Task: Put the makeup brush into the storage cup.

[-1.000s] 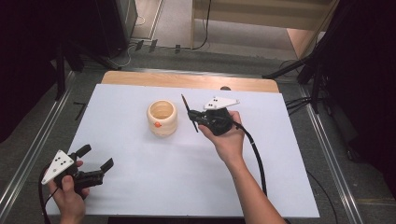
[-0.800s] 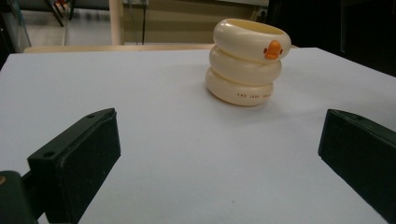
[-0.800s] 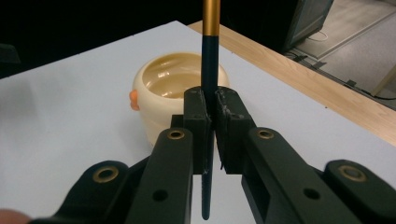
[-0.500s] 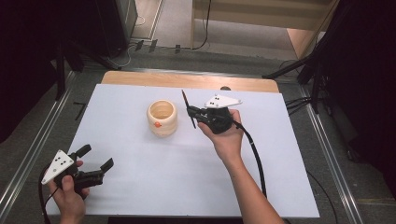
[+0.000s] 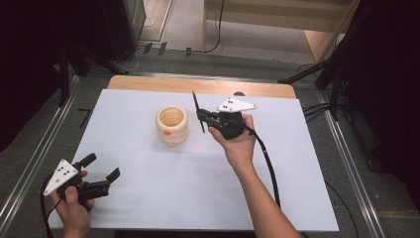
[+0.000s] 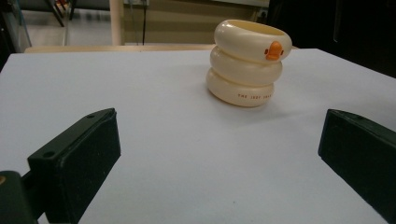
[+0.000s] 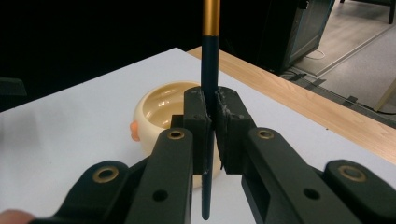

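- The bench (image 5: 148,198) is a flat, matte white sheet over a pale wooden top whose far edge shows.
- A cream, glossy cup (image 5: 172,125) shaped like three stacked rings, hollow, with a small orange beak on its side, stands mid-bench toward the far edge.
- The left tongs (image 5: 101,173), blocky black jaws with flat pads, sit spread wide and empty at the near left corner.
- The right tongs (image 5: 202,117) are just right of the cup, clamped on a thin dark pencil (image 7: 208,70) with a gold band, standing upright.

Grey floor (image 5: 188,29), dark surroundings, wooden furniture (image 5: 277,12) beyond white-topped table (image 5: 148,198).
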Motion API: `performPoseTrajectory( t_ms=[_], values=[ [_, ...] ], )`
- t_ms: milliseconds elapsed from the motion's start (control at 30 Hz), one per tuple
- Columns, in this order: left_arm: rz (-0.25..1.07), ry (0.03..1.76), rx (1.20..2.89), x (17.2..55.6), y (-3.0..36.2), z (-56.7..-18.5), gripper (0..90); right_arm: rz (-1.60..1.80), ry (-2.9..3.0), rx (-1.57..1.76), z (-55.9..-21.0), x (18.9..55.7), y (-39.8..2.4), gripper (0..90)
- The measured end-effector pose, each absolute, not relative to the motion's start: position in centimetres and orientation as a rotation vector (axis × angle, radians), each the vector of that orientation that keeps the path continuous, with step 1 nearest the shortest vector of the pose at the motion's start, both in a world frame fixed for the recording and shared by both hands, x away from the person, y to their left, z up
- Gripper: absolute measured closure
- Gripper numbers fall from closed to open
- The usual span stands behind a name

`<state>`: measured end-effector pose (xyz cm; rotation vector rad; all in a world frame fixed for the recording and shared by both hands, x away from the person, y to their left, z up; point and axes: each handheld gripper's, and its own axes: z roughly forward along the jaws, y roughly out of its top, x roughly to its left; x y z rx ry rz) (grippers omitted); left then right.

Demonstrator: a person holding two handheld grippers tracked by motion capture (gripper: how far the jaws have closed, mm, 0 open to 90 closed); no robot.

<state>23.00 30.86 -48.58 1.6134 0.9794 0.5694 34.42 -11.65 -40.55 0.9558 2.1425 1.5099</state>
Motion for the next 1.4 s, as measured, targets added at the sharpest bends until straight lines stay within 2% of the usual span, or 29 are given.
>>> performPoseTrajectory(
  t_ms=[1400],
  values=[
    [0.575,0.978,1.608,23.0,31.0,-48.5,0.0,1.609,2.096,0.934,-39.6,36.5,-7.7,84.8]
  ],
)
